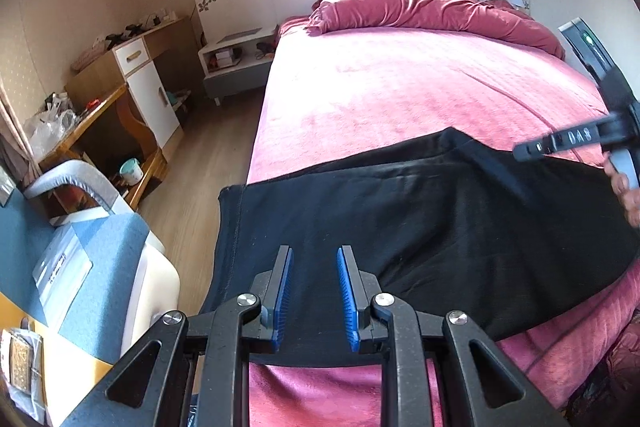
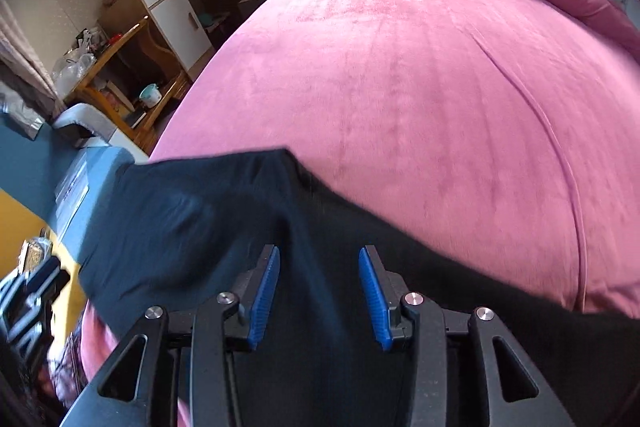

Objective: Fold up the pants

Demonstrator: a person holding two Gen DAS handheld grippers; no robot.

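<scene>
Black pants (image 1: 420, 219) lie across the near end of a pink bed (image 1: 400, 87), with a hemmed edge hanging over the bed's left side. My left gripper (image 1: 314, 259) is open, its blue pads above the pants near that hemmed edge, holding nothing. In the right wrist view the pants (image 2: 224, 227) spread below my right gripper (image 2: 320, 259), which is open and empty just above the cloth. The right gripper also shows in the left wrist view (image 1: 560, 143) at the right edge, over the far part of the pants.
A crumpled red quilt (image 1: 432, 3) lies at the head of the bed. Left of the bed are wooden floor (image 1: 208, 155), a white nightstand (image 1: 236, 55), a wooden desk with cabinet (image 1: 132, 95) and a blue-grey chair (image 1: 92, 227).
</scene>
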